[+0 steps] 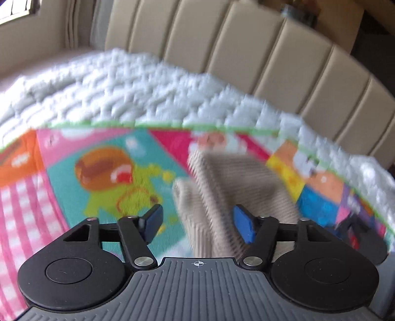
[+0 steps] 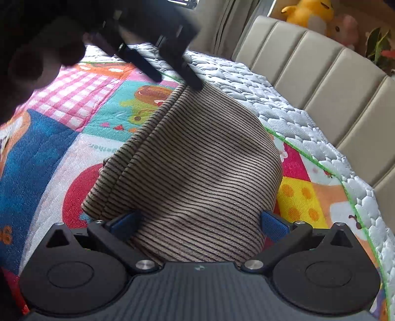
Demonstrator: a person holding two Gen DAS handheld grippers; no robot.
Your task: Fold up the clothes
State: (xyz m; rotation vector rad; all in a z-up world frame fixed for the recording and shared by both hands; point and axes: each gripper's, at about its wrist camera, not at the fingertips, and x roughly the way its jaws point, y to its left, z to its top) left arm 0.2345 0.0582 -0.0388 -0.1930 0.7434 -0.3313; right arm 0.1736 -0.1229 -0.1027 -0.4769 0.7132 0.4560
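Note:
A beige garment with thin dark stripes (image 2: 192, 168) lies folded on a colourful cartoon play mat (image 2: 49, 138). My right gripper (image 2: 200, 222) is open just above the garment's near edge, which spreads between its blue pads (image 2: 274, 224). My left gripper (image 1: 197, 219) is open, blurred by motion, with the garment (image 1: 222, 197) between and beyond its blue pads (image 1: 244, 224). In the right wrist view the left gripper (image 2: 180, 81) hovers open over the garment's far corner, its dark fingers apart.
The mat (image 1: 98, 160) lies on a white quilted mattress (image 2: 284, 111). A beige padded headboard (image 2: 321, 61) runs behind it. Plush toys (image 2: 311, 14) sit at the top right.

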